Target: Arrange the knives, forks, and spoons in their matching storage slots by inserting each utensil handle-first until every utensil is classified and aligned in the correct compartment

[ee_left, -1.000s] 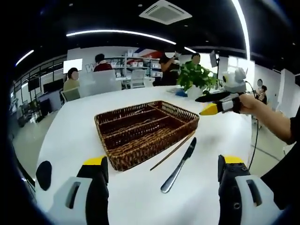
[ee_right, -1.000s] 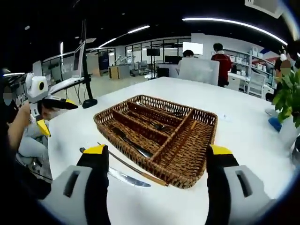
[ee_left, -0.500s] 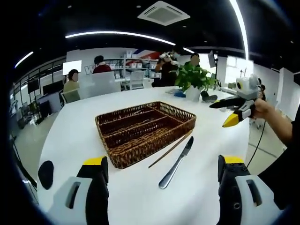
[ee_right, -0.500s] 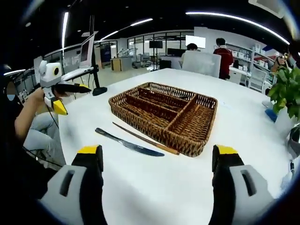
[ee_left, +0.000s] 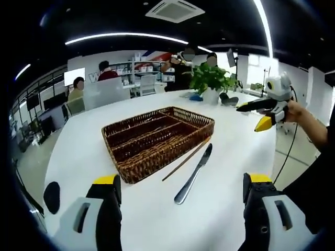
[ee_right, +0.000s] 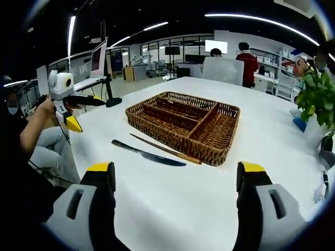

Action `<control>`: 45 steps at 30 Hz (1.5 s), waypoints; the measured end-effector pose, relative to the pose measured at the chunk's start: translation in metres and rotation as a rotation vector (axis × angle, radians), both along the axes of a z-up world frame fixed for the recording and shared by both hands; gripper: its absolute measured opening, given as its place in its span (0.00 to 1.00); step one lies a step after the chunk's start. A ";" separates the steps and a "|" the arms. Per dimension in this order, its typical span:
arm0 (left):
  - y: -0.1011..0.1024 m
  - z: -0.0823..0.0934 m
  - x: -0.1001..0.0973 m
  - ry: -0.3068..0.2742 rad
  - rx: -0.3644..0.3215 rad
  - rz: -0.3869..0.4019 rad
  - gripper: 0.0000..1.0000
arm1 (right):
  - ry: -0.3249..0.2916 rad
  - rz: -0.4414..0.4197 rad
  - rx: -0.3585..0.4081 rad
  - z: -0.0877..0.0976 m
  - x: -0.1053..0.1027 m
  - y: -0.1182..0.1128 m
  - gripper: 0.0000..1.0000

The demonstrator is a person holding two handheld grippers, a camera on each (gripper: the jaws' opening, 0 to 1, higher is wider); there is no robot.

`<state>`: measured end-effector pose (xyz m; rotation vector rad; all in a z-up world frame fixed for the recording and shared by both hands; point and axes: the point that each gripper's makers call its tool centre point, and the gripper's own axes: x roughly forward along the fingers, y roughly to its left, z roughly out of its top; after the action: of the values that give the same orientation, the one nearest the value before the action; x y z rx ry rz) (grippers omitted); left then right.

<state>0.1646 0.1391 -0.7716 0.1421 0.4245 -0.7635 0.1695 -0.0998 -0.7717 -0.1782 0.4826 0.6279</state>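
The knife [ee_right: 148,155] is seen lying flat on the white table [ee_right: 209,193], just beside the near wall of the wicker tray [ee_right: 184,123], with a thin brown stick [ee_right: 165,148] lying between knife and tray; in the left gripper view the same knife [ee_left: 194,173] and stick [ee_left: 184,161] are found alongside the tray [ee_left: 157,140]. Compared with a second ago, the tray and knife are shown smaller and further off in both views, so both grippers are judged to have been drawn back and raised, with the knife left outside its slot. The left gripper [ee_left: 182,209] is held with its jaws wide apart and nothing between them, and the right gripper [ee_right: 177,201] likewise, clear of the table. The knife is judged to be the utensil remaining to be sorted.
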 end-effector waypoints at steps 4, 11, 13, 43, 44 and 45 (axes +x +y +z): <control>-0.004 0.003 -0.001 -0.010 -0.002 -0.017 0.97 | -0.003 0.012 -0.009 0.001 0.001 0.002 0.99; -0.018 -0.007 -0.002 0.017 0.036 -0.078 0.92 | 0.006 0.014 -0.008 -0.003 -0.001 0.003 0.98; -0.022 -0.011 -0.002 0.038 0.043 -0.099 0.90 | 0.010 0.017 -0.013 -0.005 -0.001 0.003 0.97; -0.054 -0.037 0.001 0.156 0.157 -0.277 0.68 | 0.123 0.565 -0.226 -0.048 0.023 0.054 0.56; -0.056 -0.039 0.002 0.170 0.162 -0.285 0.67 | 0.104 0.592 -0.268 -0.050 0.028 0.053 0.49; -0.057 -0.041 0.002 0.180 0.168 -0.290 0.66 | 0.105 0.607 -0.296 -0.053 0.030 0.053 0.46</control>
<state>0.1667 0.0821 -0.8124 0.2980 0.6481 -1.0304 0.1996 -0.0472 -0.8245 -0.5882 0.6270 1.1612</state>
